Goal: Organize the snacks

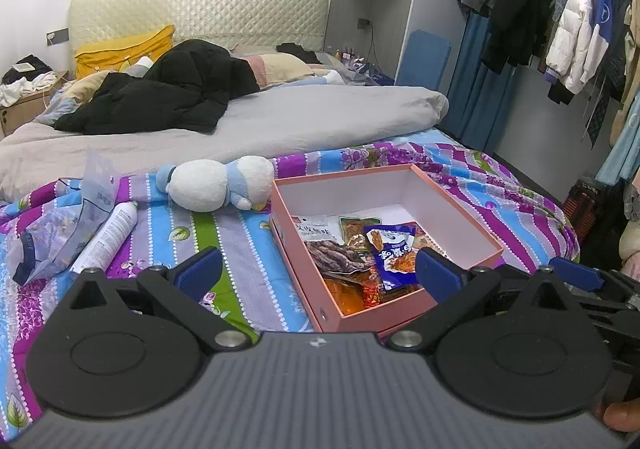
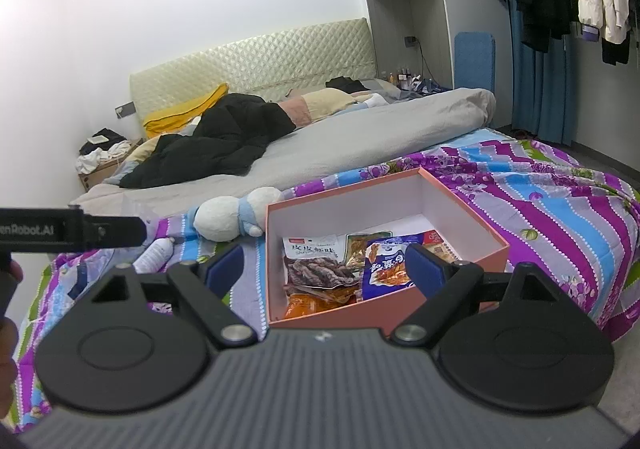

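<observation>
The left gripper (image 1: 318, 273) and the right gripper (image 2: 324, 271) are both hanging wide apart, gripping nothing. A pink box (image 1: 460, 269) is sitting near the foot edge of the bed on a striped flowery sheet (image 1: 256, 245). Snack packs are lying in its near end: a blue pack (image 2: 386, 265) (white Chinese writing on it), a white pack (image 2: 312, 251) with "Shrimp" under its big letters, and orange packs (image 2: 308, 303). A plush toy (image 1: 218, 185) is lying just beside the box. The other tool's side is reading "Robot.AI".
</observation>
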Action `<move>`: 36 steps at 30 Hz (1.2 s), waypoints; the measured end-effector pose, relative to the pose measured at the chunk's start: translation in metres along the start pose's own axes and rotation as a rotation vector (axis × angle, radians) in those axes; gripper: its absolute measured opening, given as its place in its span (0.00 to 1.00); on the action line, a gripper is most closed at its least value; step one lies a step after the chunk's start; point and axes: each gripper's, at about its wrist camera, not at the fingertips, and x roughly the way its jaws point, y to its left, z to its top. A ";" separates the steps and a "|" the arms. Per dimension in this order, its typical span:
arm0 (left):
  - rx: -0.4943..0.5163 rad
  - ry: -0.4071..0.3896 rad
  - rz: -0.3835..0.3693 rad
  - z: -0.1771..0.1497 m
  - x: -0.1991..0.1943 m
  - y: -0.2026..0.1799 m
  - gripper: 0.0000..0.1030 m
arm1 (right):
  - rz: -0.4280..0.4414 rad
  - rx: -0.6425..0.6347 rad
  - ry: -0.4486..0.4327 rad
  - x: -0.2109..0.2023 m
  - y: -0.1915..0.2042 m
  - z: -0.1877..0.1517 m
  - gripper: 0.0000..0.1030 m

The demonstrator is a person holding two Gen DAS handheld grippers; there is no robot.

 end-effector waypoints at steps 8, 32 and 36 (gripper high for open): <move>-0.005 -0.001 0.002 -0.001 0.000 0.001 1.00 | 0.001 -0.001 0.001 0.000 0.001 -0.001 0.86; -0.011 -0.005 0.002 0.002 -0.003 0.005 1.00 | 0.000 0.004 -0.006 -0.001 0.003 0.003 0.86; -0.011 0.005 -0.002 0.001 -0.001 0.006 1.00 | -0.002 0.009 0.002 0.001 0.002 0.001 0.86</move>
